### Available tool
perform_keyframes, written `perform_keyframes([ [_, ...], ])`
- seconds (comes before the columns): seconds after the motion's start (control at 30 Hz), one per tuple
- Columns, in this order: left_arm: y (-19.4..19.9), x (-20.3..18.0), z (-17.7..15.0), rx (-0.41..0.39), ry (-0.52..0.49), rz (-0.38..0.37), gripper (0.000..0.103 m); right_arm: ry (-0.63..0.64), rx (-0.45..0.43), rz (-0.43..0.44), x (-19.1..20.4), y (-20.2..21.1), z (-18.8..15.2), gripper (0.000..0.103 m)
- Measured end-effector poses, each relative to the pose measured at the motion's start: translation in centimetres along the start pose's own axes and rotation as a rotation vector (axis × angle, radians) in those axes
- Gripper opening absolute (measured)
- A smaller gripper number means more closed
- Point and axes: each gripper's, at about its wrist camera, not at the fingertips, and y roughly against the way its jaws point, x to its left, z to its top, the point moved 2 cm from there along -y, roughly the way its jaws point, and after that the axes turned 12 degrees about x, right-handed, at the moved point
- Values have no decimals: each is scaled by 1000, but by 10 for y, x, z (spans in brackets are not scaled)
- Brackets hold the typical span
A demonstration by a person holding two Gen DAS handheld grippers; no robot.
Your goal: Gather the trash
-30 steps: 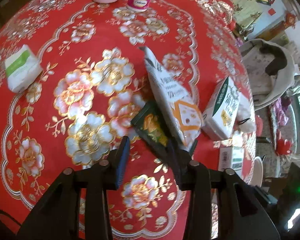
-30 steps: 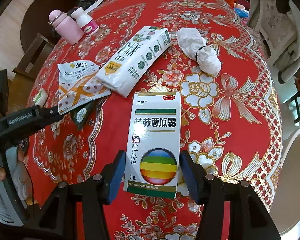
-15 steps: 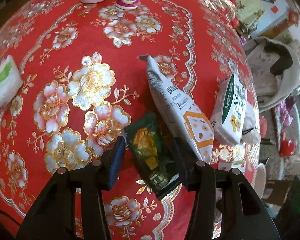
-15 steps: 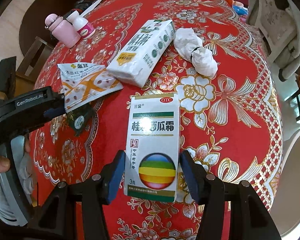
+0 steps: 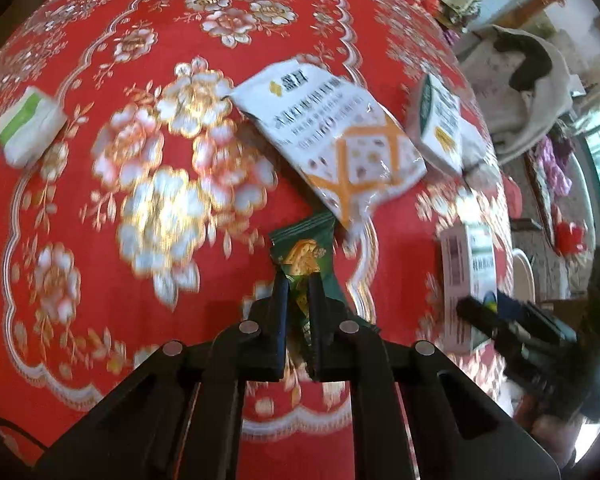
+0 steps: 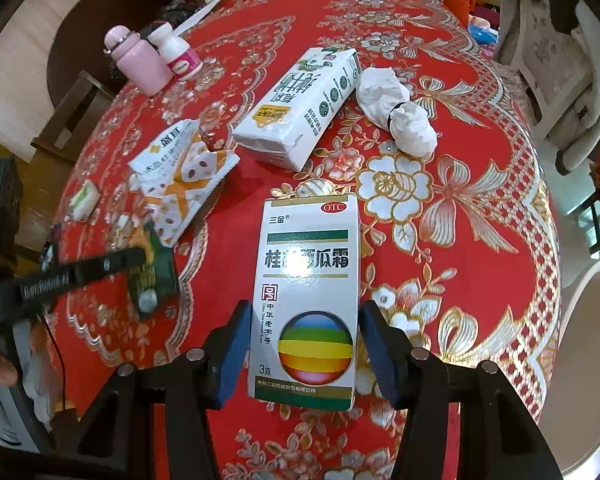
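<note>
A green snack wrapper [image 5: 302, 249] lies near the front edge of the red floral tablecloth [image 5: 100, 320]. My left gripper [image 5: 297, 285] is closing, and its pads pinch the wrapper's near end. The right wrist view shows that wrapper [image 6: 158, 276] blurred under the left gripper's black finger [image 6: 100, 267]. My right gripper [image 6: 302, 344] is shut on a white medicine box [image 6: 308, 264] with a rainbow ball print. The box [image 5: 470, 272] also shows at the right of the left wrist view. A white and orange snack bag [image 5: 340, 148] lies just beyond the wrapper.
A long white tissue pack [image 6: 300, 108] and a crumpled white paper wad [image 6: 396, 116] lie further back. A small green-white packet [image 5: 28, 128] sits at the left. A pink bottle [image 6: 136, 60] and a white pill bottle [image 6: 178, 56] stand at the far edge. A white round rim [image 6: 588, 360] is off the table's right side.
The left gripper's jaws went from wide apart to pinched on the green wrapper. The white and orange bag shifted and now lies flatter. The right gripper stayed put with the box.
</note>
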Motion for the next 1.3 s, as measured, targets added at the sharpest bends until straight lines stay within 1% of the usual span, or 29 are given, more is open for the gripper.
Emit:
perform_keyframes([
  [0.1,9,-8,-13,-15,-26,-15,5,-5,-14,26,3,6,-7,53],
  [0.23,18,-26,-24,-24,-79,-34,5,0,-41,14,7,16,-16,53],
  [0.37,19,-50,-27,-27,-134,-45,5,-16,-72,6,4,29,-23,53],
  [0.47,17,-62,-26,-25,-170,-24,5,-43,-97,-6,-3,38,-30,53],
  [0.57,17,-61,-26,-33,-157,-11,5,-73,-100,-4,-11,42,-35,53],
  [0.63,16,-55,-25,-39,-129,-27,7,-90,-110,-6,-15,45,-38,53],
  [0.7,15,-48,-25,-35,-108,-28,16,-109,-109,10,-19,45,-41,53],
  [0.73,14,-46,-26,-38,-100,-20,33,-114,-105,15,-19,44,-41,53],
  [0.77,13,-44,-27,-45,-91,-13,47,-118,-97,18,-20,42,-42,53],
  [0.8,11,-42,-28,-52,-79,-14,49,-118,-92,18,-20,41,-43,53],
  [0.87,3,-43,-29,-46,-66,-16,49,-114,-84,20,-18,38,-43,53],
  [0.9,0,-44,-29,-46,-64,-12,49,-109,-80,24,-17,37,-44,53],
  [1.07,-22,-49,-29,-31,-48,58,49,-74,-60,25,-12,31,-41,53],
  [1.1,-22,-50,-30,-52,-50,71,49,-67,-56,25,-11,30,-40,53],
  [1.2,-25,-54,-32,-63,-65,122,49,-62,-44,27,-12,26,-39,53],
  [1.23,-26,-56,-34,-66,-80,136,44,-62,-41,28,-13,25,-38,53],
  [1.27,-26,-57,-34,-67,-92,150,35,-63,-38,29,-14,24,-38,53],
  [1.3,-27,-56,-33,-58,-96,150,12,-64,-36,30,-15,23,-37,53],
])
